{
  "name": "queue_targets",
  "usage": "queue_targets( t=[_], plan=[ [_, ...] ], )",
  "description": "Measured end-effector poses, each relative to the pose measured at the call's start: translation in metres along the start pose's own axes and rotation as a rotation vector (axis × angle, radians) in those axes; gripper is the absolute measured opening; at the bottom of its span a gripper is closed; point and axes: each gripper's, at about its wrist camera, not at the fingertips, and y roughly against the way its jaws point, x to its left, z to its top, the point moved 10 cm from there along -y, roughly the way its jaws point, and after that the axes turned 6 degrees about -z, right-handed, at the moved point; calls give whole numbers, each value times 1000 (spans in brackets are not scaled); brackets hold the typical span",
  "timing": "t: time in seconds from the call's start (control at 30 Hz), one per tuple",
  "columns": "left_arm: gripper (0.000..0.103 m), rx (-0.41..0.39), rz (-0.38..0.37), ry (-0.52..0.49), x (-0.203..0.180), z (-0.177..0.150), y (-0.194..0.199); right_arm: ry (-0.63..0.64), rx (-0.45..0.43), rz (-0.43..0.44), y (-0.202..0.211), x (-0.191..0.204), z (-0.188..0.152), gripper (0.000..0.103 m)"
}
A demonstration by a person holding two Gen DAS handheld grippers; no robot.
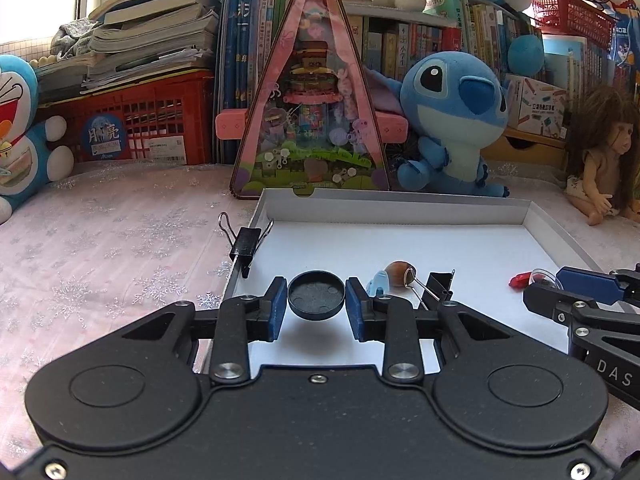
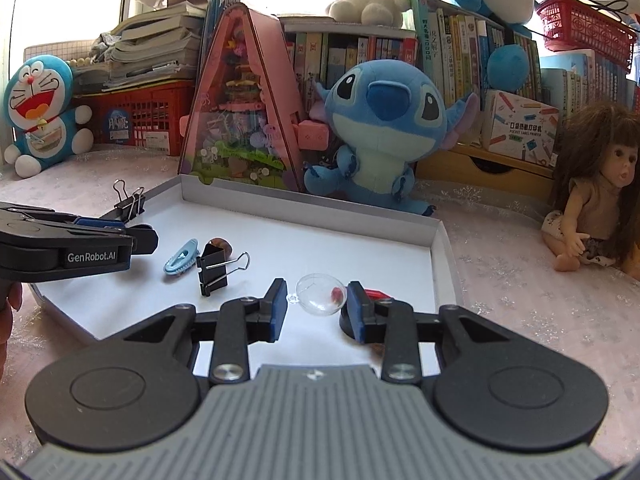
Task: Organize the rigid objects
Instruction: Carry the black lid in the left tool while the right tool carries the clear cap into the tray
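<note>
The left tool (image 1: 316, 300) is clenched on a black round lid (image 1: 316, 296), held above the floor of the white tray (image 1: 400, 210), near its left wall. The right tool (image 2: 317, 300) grips a clear plastic ball (image 2: 320, 294) over the tray's right part. Inside the tray lie a blue hair clip (image 2: 180, 258), a brown nut (image 1: 400, 274) and 1 black binder clip (image 2: 214, 268). Another binder clip (image 1: 246, 240) sits on the tray's left wall.
</note>
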Motion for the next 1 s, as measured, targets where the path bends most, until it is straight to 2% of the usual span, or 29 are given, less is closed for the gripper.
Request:
queue_targets(
  t=[0.3, 0.83, 1.0],
  plan=[
    [30, 12, 3, -2, -2, -1, -9, -13, 50, -4, -15, 1, -5, 38],
    [30, 49, 24, -21, -3, -2, -18, 8, 72, -11, -20, 3, -5, 38],
    [32, 65, 17, -26, -6, -2, -18, 16, 58, -8, -15, 4, -2, 48]
  ],
)
